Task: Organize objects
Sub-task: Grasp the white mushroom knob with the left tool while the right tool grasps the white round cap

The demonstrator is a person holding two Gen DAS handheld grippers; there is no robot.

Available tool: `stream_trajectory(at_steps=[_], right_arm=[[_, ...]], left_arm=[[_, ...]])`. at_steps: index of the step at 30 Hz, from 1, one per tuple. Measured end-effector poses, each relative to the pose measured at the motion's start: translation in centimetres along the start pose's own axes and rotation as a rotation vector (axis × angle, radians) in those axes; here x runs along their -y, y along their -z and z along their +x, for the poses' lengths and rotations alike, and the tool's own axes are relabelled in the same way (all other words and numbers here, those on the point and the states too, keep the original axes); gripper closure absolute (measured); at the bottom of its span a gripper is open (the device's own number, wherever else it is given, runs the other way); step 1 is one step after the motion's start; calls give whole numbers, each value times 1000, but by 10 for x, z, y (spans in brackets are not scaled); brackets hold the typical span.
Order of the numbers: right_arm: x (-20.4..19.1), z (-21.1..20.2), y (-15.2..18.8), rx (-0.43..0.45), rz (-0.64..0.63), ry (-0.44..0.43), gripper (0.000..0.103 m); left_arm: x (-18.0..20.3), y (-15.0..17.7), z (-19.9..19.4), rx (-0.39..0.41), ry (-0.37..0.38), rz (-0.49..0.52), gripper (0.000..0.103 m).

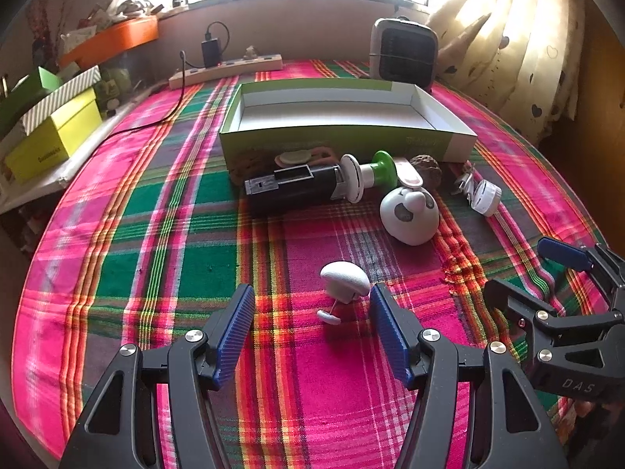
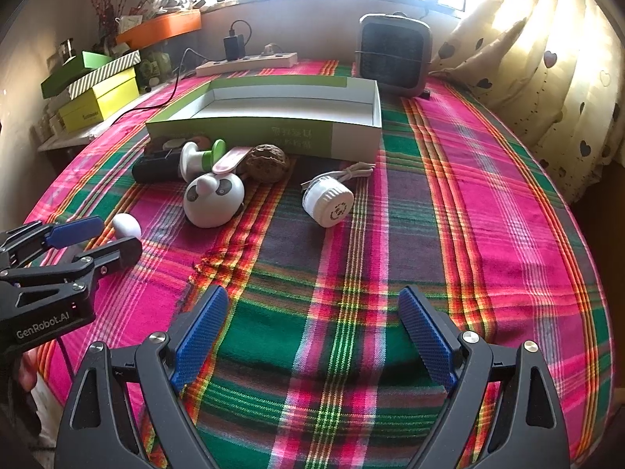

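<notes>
The small white clip (image 1: 344, 279) lay on the cloth just ahead of the left gripper (image 1: 312, 336), whose jaws gaped empty; the right gripper (image 2: 312, 336) was likewise spread over bare plaid. Its rounded shell could squirt sideways if pinched off-centre, toward the panda toy (image 1: 410, 215) beyond

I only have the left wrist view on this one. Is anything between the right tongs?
Observer: No. The right tongs stand open over the plaid cloth, with nothing between them.
Reviewer: And the white round thing at my far right?
Observer: A ribbed white cap lying on its side; its flat face carries a round printed emblem.
</notes>
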State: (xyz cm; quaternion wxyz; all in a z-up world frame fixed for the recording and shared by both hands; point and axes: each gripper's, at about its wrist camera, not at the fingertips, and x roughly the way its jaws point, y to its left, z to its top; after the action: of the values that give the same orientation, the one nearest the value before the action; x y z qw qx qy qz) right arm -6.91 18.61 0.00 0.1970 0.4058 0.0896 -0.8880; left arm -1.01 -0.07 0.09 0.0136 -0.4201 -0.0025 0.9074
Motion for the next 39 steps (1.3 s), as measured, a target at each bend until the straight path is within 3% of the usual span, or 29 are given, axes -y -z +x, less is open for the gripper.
stream_trajectory(at_steps=[12, 21, 27, 31, 39], right_arm=[[14, 11, -23, -17, -11, 0, 15], [21, 21, -39, -20, -43, -24, 26], [17, 29, -42, -42, -69, -62, 40], [17, 29, -45, -38, -82, -65, 51], [15, 29, -47, -36, -94, -72, 69]], left_arm=[[-5, -9, 5, -15, 28, 9, 44], [-6, -11, 6, -18, 23, 20, 53], [-10, -12, 7, -16, 16, 27, 64], [-12, -14, 8, -20, 34, 23, 77], [-11, -15, 8, -19, 41, 27, 80]])
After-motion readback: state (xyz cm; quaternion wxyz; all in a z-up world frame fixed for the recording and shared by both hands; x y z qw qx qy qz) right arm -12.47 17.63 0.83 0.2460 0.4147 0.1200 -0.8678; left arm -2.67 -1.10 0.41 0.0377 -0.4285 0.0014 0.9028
